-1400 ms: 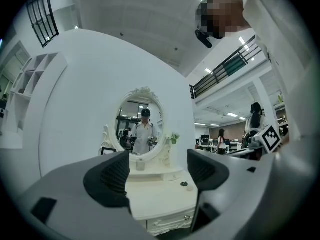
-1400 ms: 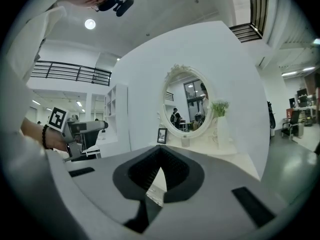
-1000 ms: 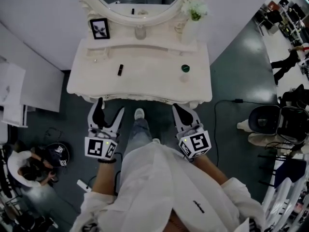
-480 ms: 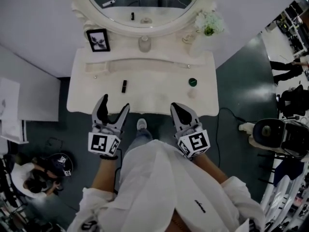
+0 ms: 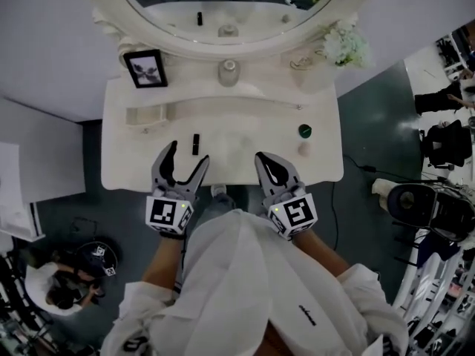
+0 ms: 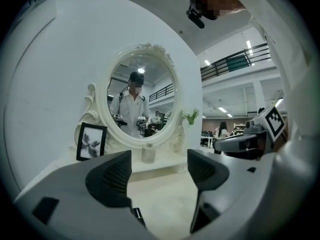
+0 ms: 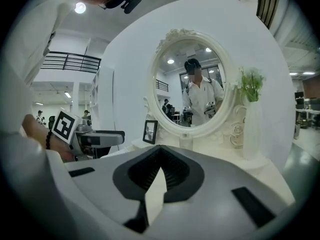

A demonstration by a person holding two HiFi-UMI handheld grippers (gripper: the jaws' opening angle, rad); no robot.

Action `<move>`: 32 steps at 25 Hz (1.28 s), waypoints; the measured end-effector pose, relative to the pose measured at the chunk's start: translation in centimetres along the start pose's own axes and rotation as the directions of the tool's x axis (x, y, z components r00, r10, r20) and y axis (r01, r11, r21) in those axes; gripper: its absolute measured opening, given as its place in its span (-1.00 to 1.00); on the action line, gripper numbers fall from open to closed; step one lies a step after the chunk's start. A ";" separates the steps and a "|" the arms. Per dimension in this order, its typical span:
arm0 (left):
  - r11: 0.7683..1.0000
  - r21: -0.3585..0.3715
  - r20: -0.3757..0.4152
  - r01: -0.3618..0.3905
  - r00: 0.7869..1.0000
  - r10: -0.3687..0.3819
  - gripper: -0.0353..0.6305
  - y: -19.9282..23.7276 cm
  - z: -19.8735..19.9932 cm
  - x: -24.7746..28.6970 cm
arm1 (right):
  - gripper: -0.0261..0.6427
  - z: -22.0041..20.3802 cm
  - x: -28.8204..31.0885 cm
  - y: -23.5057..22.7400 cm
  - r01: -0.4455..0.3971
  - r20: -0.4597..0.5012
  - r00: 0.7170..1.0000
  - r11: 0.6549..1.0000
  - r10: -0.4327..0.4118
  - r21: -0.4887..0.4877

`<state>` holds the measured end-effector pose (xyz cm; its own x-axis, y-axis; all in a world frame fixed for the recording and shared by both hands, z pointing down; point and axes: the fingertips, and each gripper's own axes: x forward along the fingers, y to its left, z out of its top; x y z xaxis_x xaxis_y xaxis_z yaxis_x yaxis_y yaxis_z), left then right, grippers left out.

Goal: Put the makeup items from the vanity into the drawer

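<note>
A black lipstick (image 5: 196, 143) lies on the white vanity top (image 5: 245, 136), left of centre. A green-capped jar (image 5: 304, 130) and a small pale item (image 5: 303, 149) sit at the right. My left gripper (image 5: 188, 154) is open over the front edge, its fingertips just short of the lipstick, which shows low between the jaws in the left gripper view as the lipstick (image 6: 137, 216). My right gripper (image 5: 262, 158) is shut and empty over the front edge, left of the jar. In the right gripper view the right gripper (image 7: 160, 160) has its jaws closed together. No drawer front shows.
At the vanity's back stand a framed picture (image 5: 145, 68), a small bottle (image 5: 228, 71), a vase of flowers (image 5: 343, 44) and the oval mirror (image 5: 223, 6). A person (image 5: 63, 288) sits on the floor at lower left. A chair (image 5: 415, 199) stands to the right.
I have stepped closer to the vanity. Both grippers moved forward from below the front edge to over it, the left one ending near the lipstick. The jaws kept their states.
</note>
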<state>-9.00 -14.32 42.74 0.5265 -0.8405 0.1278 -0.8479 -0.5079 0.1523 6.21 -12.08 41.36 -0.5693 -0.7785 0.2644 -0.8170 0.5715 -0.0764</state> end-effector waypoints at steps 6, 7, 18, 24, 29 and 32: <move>1.000 -0.009 -0.041 -0.015 0.999 0.015 0.18 1.8 -1.4 2.1 | -0.87 -1.5 3.4 0.0 -0.011 -0.040 0.999 1.000 0.011 0.013; 1.000 -0.014 -0.055 -0.016 0.998 0.016 0.18 1.9 -1.8 2.3 | -0.87 -1.8 3.8 0.2 -0.019 -0.051 0.999 1.000 0.020 0.013; 0.996 0.023 -0.235 -0.085 0.968 0.088 0.17 4.1 -7.5 5.1 | -0.87 -6.4 9.1 1.3 -0.114 -0.169 0.979 0.993 0.116 0.022; 0.991 0.041 -0.347 -0.126 0.928 0.132 0.17 4.5 -11.6 5.3 | -0.87 -9.9 11.5 1.8 -0.145 -0.239 0.959 0.988 0.151 0.043; 0.987 0.049 -0.416 -0.152 0.895 0.159 0.17 4.5 -14.5 5.8 | -0.87 -12.9 13.1 1.8 -0.155 -0.306 0.938 0.986 0.165 0.055; 0.986 0.045 -0.450 -0.158 0.879 0.161 0.16 4.3 -16.1 6.0 | -0.87 -14.3 13.6 1.9 -0.156 -0.333 0.928 0.986 0.165 0.055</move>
<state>-8.44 -18.49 59.92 0.3543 -0.7355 0.5775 -0.9222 -0.3770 0.0856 -1.76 -17.84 58.57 -0.6327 -0.5418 0.5533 -0.7223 0.6705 -0.1694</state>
